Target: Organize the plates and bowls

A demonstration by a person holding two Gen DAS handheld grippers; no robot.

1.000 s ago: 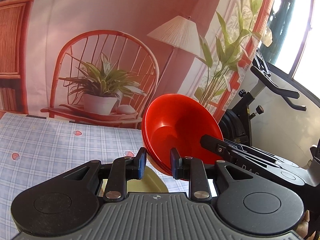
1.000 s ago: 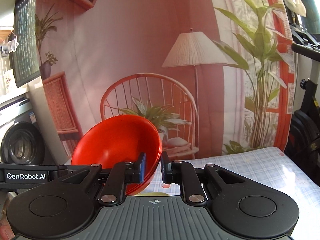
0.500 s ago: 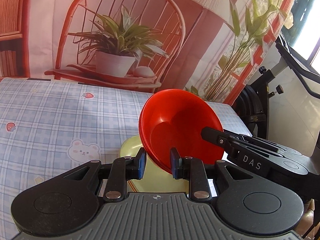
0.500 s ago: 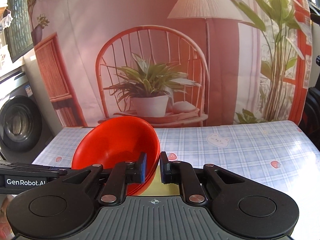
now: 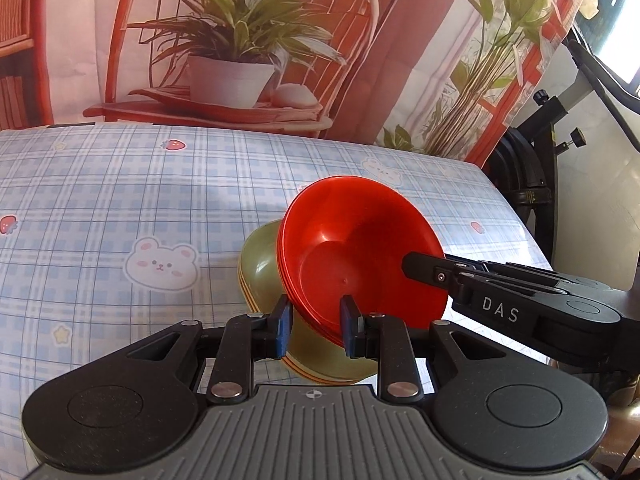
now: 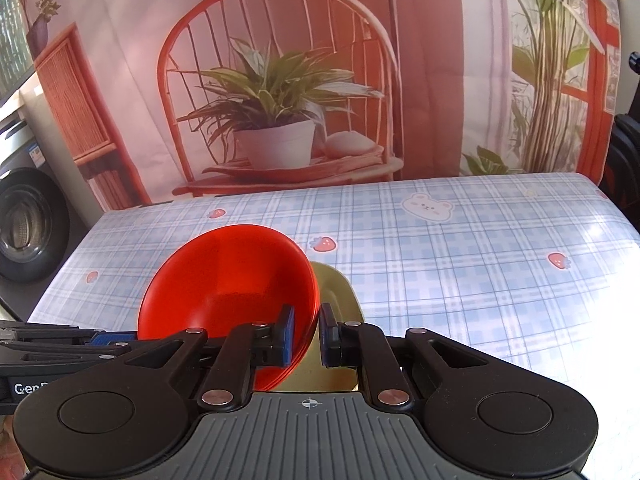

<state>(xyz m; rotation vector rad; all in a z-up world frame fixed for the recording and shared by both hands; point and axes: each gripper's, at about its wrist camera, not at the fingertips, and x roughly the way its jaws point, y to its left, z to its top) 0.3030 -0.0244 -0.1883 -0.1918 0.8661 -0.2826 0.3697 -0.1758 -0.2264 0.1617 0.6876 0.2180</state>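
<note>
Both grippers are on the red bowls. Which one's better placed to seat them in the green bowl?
Left, probably. The left gripper clamps the tilted red bowls at the rim that overlaps the green bowl, so it can guide that edge in. The right gripper holds the opposite rim.

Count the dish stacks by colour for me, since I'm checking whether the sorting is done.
Red bowl stack: 1
Olive-green stack: 1
Total: 2 stacks. The dishes nested in each sit too close together to count.
</note>
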